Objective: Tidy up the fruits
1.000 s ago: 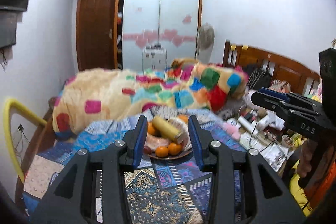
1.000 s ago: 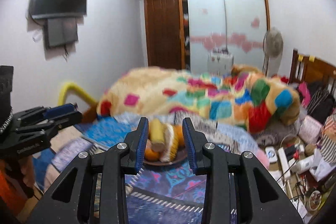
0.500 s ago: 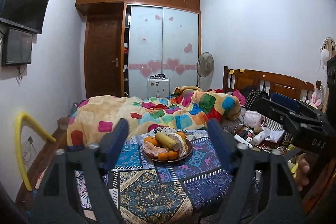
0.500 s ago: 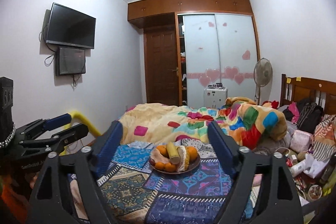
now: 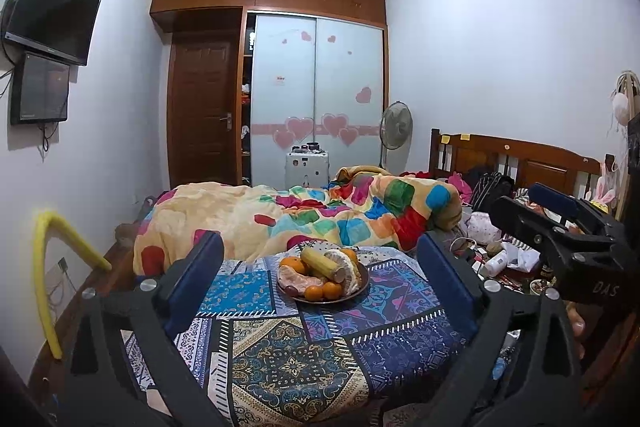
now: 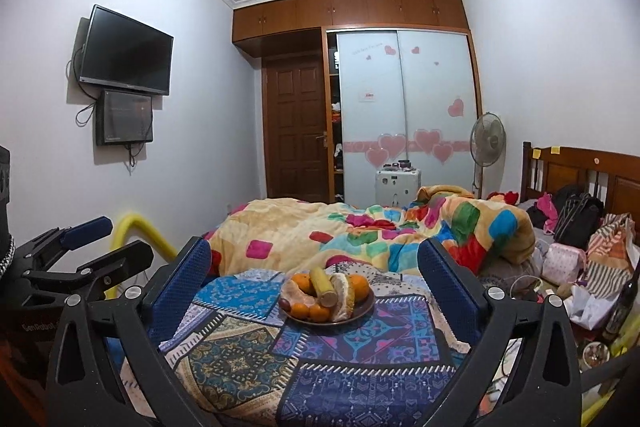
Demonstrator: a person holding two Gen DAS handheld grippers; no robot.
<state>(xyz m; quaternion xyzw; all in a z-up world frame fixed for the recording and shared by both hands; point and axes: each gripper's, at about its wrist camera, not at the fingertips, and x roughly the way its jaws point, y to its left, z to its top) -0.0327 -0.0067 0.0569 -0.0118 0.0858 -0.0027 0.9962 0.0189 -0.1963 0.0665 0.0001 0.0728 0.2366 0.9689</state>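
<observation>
A dark round plate (image 5: 361, 291) (image 6: 366, 309) piled with fruit sits on a patchwork cloth. On it lie a banana (image 5: 320, 263) (image 6: 322, 287), several oranges (image 5: 322, 291) (image 6: 358, 286), peeled citrus pieces (image 5: 298, 278) and a dark grape (image 6: 285, 303). My left gripper (image 5: 320, 259) is open and empty, back from the plate; it shows at the left edge of the right wrist view (image 6: 108, 241). My right gripper (image 6: 314, 263) is open and empty, back from the plate; it shows at the right of the left wrist view (image 5: 516, 201).
The patchwork cloth (image 5: 296, 359) covers the near surface. A colourful quilt (image 5: 320, 215) lies heaped behind it. Clutter and bags (image 6: 580, 259) fill the right side by a wooden headboard (image 5: 520, 163). A yellow padded rail (image 5: 48, 267) stands at left.
Both grippers have opened wide and pulled back and up from the plate. The plate now looks smaller and farther away.
</observation>
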